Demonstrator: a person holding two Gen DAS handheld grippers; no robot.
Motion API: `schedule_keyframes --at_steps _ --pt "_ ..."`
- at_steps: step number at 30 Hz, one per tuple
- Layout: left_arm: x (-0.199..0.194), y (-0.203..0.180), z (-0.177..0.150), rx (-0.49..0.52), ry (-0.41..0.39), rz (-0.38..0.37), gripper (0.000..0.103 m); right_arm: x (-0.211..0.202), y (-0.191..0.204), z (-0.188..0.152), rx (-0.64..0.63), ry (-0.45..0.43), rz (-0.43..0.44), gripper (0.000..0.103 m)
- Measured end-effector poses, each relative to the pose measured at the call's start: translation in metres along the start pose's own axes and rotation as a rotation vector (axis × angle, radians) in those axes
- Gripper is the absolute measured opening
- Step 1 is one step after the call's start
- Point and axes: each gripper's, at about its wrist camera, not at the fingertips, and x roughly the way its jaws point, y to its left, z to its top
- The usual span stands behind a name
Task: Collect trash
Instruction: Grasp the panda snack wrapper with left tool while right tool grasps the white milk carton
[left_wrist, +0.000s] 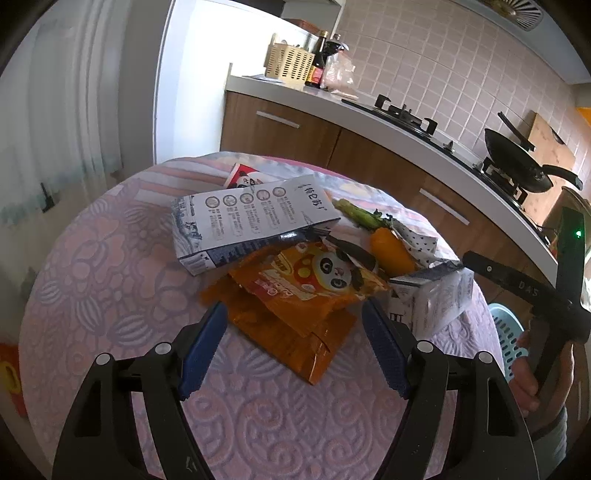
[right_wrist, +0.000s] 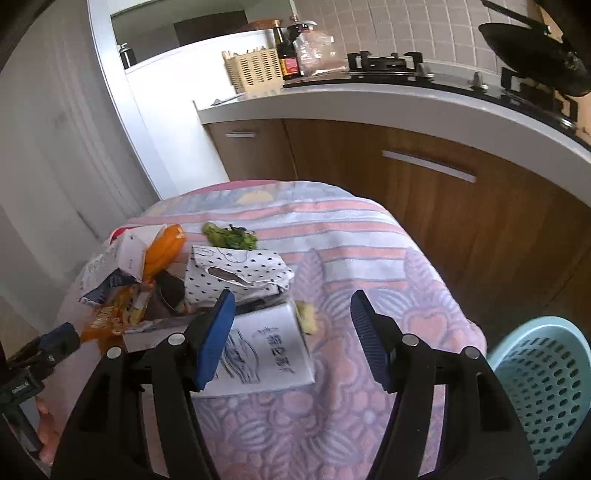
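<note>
I'm hovering the left claw (left_wrist: 293, 325) over the trash pile, jaws apart, orange panda wrapper (left_wrist: 314, 280) lying between the pads but unclamped. Right claw (right_wrist: 291, 317) is also gaping, empty, above the white carton (right_wrist: 266, 354) on the bench (right_wrist: 369, 258). Long carton (left_wrist: 243, 221) is covering a red packet (mostly hidden). Blue basket (right_wrist: 546, 384) is getting cut off at frame edge.

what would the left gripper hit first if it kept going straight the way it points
Most likely the orange panda snack bag. It lies right ahead of the open left gripper, between the lines of its two fingers, on top of the trash pile on the table. Depth is hard to judge, so it might touch the flat orange wrapper beneath first.
</note>
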Motion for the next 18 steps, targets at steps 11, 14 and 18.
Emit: schedule_keyframes --at_steps 11,14,18 --pt "-0.003 0.002 -0.001 -0.009 -0.007 -0.002 0.073 -0.013 0.009 -0.032 0.010 0.127 0.238 0.060" --pt "-0.005 0.004 -0.002 -0.016 -0.010 -0.005 0.073 -0.026 0.020 -0.051 -0.009 0.162 0.291 0.060" --pt "-0.008 0.008 -0.004 -0.029 -0.008 -0.007 0.072 -0.046 0.043 -0.073 -0.077 0.198 0.349 0.060"
